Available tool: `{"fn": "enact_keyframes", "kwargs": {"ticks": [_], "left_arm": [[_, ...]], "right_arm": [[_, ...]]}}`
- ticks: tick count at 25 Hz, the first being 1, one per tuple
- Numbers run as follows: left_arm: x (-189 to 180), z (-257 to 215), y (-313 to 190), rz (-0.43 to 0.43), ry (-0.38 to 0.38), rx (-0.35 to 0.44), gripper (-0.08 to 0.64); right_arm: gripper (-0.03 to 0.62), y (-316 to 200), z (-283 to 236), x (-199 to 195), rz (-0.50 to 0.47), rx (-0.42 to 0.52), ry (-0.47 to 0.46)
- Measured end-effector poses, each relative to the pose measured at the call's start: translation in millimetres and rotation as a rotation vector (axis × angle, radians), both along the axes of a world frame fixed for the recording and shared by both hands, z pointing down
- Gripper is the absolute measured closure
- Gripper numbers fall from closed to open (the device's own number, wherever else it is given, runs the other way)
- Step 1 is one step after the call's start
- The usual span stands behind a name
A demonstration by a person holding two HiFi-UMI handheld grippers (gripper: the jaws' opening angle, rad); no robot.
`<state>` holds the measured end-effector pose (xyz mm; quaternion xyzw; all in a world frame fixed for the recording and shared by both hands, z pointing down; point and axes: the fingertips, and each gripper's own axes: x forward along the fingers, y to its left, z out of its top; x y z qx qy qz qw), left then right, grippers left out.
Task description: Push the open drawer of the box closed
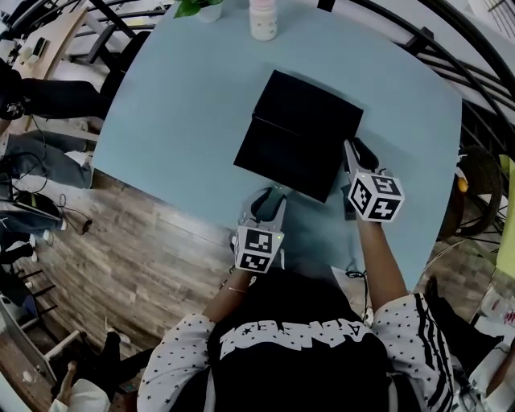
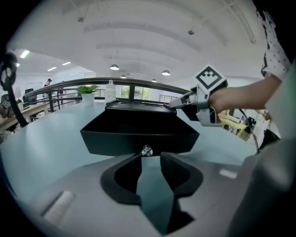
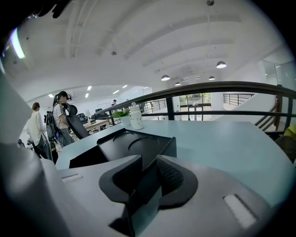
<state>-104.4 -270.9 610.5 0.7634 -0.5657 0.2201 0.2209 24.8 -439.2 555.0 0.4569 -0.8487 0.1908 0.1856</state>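
On the far edge of the pale blue table (image 1: 169, 121), toward the left, a green plant (image 1: 197, 7) stands with a white bottle (image 1: 263, 19) just to its right. Nearer, at the table's near side, the left gripper (image 1: 270, 198) is empty. Its 2 jaws stand apart and aim at the black front of the pulled-out drawer (image 1: 288, 158). In the left gripper view the small shiny knob (image 2: 147, 150) on that front sits just beyond the gap between the jaw tips, almost in line with it. Whether the tips touch the front is hard to tell from here.

The drawer juts toward the near left out of the black box (image 1: 312, 103), which lies flat at the middle of the table, well apart from the bottle.

At the right, the right gripper (image 1: 355, 150) lies along the box's right side, close to its near right corner. The right gripper view shows its 2 jaws with a narrow gap between them and nothing clamped. The corner of the box is right past the tips, and the drawer opening shows dark to the left.
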Motion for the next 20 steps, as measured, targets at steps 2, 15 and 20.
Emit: {"fn": "enact_keyframes", "kwargs": {"ticks": [2, 15, 20], "left_arm": [[-1.0, 2.1, -2.4, -0.031, -0.008, -0.010, 0.560], [1.6, 7.7, -16.4, -0.046, -0.044, -0.072, 0.560], [0.7, 9.0, -18.9, -0.041, -0.059, -0.075, 0.560]], "right_arm": [[0.512, -0.1, 0.0, 0.5, -0.003, -0.002, 0.008], [0.518, 1.8, -0.7, -0.2, 0.008, 0.008, 0.015], [0.518, 0.7, 0.2, 0.8, 0.011, 0.008, 0.023]]}}
